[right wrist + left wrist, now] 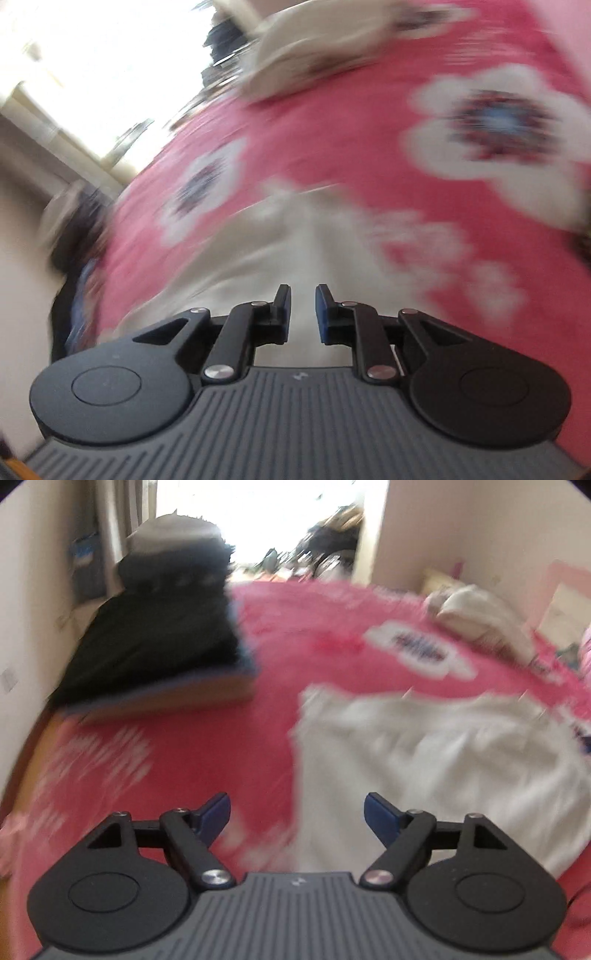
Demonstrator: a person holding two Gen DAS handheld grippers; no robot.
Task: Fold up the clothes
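The soft white cloth shirt (424,760) looks light and floppy, best pinched at its near edge; left gripper (297,818) gapes empty, right gripper (303,310) nearly closed, holding nothing.

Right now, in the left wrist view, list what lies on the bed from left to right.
Stack of dark folded clothes → pink flowered bedspread → white garment, with a cream bundle further back on the right.

Pink floral bed (192,760) w/ white garment (424,760), dark folded stack (155,646), cream pillow (480,616).
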